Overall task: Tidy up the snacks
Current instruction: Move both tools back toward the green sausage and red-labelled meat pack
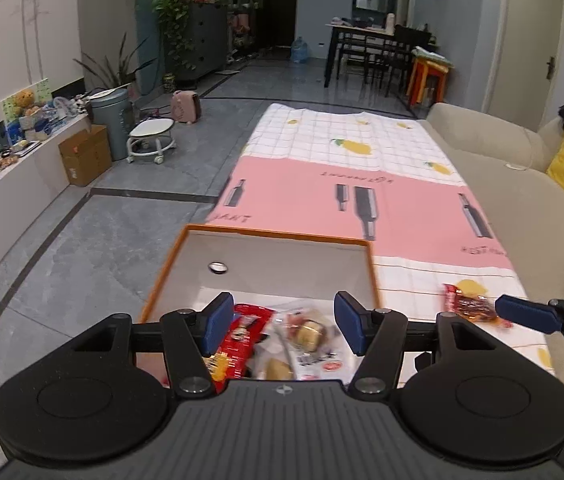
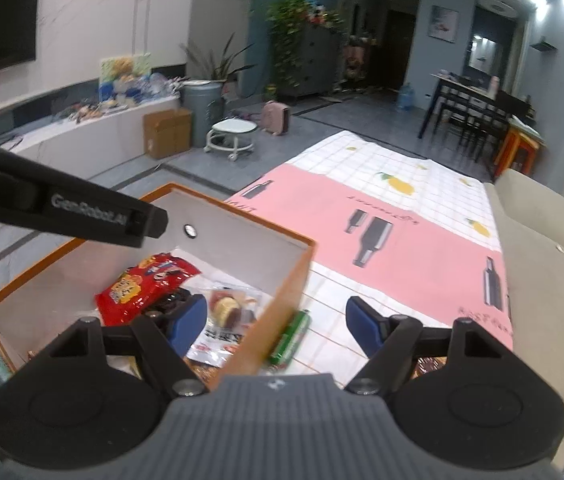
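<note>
Snacks gathered in an orange-rimmed box, with two more outside it.

The open box [image 1: 370, 268], white inside with orange walls, sits on the cloth-covered surface. In it lie a red snack bag [image 2: 146, 284] and, beside it, a clear packet [image 2: 226, 312] showing a round pastry, both flat on the bottom. A green tube-shaped snack [image 2: 292, 338] lies outside, just against the box's right wall. A red wrapped snack [image 1: 470, 304] lies on the cloth, right of the box.

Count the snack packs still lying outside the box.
2: a red pack on the cloth right of the box, a green pack beside its wall. Others may be hidden behind the grippers.
</note>
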{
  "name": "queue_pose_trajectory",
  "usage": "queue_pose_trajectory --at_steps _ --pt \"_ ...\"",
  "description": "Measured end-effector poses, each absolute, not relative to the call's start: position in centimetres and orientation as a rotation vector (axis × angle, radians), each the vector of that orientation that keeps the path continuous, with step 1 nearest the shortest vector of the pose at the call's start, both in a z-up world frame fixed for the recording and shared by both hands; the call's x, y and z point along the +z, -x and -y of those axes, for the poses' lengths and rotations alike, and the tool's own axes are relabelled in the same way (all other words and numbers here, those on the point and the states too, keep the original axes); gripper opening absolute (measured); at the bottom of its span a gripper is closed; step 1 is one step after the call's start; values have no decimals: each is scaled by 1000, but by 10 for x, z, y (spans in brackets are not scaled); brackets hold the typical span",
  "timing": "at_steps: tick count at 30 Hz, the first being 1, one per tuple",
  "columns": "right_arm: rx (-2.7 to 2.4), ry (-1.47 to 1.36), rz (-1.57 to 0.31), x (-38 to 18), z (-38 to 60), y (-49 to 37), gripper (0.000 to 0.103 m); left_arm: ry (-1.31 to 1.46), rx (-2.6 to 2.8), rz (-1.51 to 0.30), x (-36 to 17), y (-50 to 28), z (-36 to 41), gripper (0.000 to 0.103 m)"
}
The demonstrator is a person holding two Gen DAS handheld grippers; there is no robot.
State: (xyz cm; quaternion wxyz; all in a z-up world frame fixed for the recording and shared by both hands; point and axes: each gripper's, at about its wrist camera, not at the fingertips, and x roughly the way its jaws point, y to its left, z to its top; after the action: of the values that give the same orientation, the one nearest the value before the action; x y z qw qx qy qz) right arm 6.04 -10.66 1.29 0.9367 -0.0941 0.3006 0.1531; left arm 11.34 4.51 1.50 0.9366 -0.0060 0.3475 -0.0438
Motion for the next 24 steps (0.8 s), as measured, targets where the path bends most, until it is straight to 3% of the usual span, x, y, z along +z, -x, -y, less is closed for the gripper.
queue_pose_trajectory --at_steps 21,24 --pt "124 134 -661 -37 224 -24 74 -20 -334 -886 -33 -100 65 71" --pt "126 141 -674 -44 232 -29 74 -20 -288 -920 -42 -113 72 66"
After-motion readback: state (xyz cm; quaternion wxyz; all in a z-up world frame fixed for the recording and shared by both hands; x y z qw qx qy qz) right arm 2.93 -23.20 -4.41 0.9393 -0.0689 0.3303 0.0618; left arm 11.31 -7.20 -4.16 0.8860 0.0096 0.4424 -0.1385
